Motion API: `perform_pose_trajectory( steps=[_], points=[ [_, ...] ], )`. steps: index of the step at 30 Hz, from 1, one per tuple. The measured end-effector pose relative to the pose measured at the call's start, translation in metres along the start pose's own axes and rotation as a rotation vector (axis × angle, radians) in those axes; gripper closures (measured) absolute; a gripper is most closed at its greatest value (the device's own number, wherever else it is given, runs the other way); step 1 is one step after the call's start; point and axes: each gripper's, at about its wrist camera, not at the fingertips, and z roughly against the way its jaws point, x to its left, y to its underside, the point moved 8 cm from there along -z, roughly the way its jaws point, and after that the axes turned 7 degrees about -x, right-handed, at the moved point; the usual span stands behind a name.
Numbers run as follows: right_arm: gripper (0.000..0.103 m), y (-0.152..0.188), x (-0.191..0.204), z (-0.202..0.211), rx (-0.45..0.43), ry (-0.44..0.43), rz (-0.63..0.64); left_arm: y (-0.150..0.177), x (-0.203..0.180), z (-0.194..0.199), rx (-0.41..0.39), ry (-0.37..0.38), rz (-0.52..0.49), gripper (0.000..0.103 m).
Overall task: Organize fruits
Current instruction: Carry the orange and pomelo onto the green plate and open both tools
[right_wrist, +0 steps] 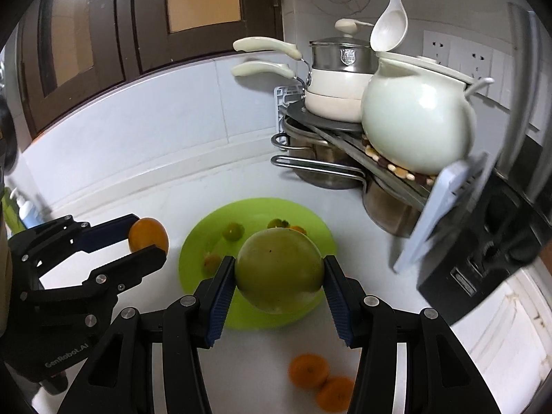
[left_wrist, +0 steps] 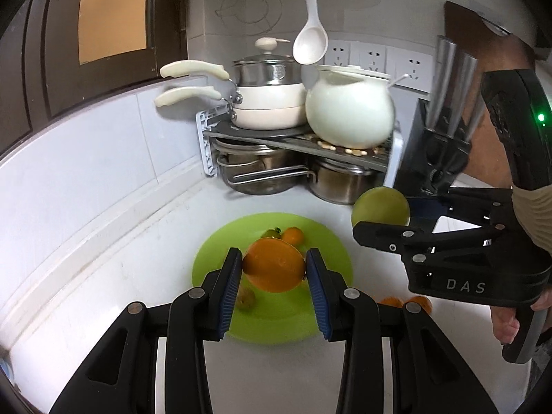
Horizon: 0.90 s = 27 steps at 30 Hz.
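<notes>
The left gripper [left_wrist: 273, 269] holds an orange [left_wrist: 274, 265] tight between its two blue pads. The orange sits right at the tips of the fingers, up in the air above the green plate [left_wrist: 276, 324]. In the right wrist view, the same gripper [right_wrist: 148, 238] comes in from the left side, with the orange [right_wrist: 149, 235] off the plate's left edge.

The right gripper [right_wrist: 279, 276] squeezes a big green round fruit [right_wrist: 280, 270] between its pads. The fruit fills the whole gap between the fingers and hangs over the near side of the green plate [right_wrist: 255, 317]. In the left wrist view, this gripper [left_wrist: 379, 222] reaches in from the right, and the green fruit [left_wrist: 380, 207] is above the counter near the plate's right edge. A hand [left_wrist: 507, 324] grips its handle.

On the plate lie a few small fruits [right_wrist: 233, 232], green and orange ones, but they are blurry, so I think they are little tangerines. Two more small oranges [right_wrist: 322, 381] lie on the white counter [right_wrist: 145, 186] just off the plate's near edge, touching each other.

At the back corner of the counter stands a metal rack [left_wrist: 296, 138]. A white round pot [left_wrist: 350, 110] and stacked cream pans [left_wrist: 269, 103] sit on top. Steel pots [left_wrist: 255, 169] sit under it. A white ladle [left_wrist: 310, 45] hangs on the wall above.
</notes>
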Motion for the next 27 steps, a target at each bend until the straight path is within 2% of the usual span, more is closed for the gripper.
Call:
perform_pose_trajectory(
  steps=[6, 14, 22, 27],
  points=[
    [0.052, -0.012, 0.003, -0.03, 0.035, -0.021, -0.001, -0.004, 0.018, -0.025, 0.035, -0.007, 0.009, 0.065],
    [0.052, -0.016, 0.012, -0.071, 0.105, -0.028, 0.036, 0.011, 0.044, -0.061, 0.117, -0.015, 0.002, 0.065],
    [0.052, -0.004, 0.028, -0.114, 0.2, -0.053, 0.09, 0.032, 0.064, -0.092, 0.193, 0.0, -0.009, 0.065],
    [0.052, 0.011, 0.032, -0.133, 0.257, -0.063, 0.119, 0.042, 0.07, -0.105, 0.211, 0.021, -0.016, 0.065]
  ],
)
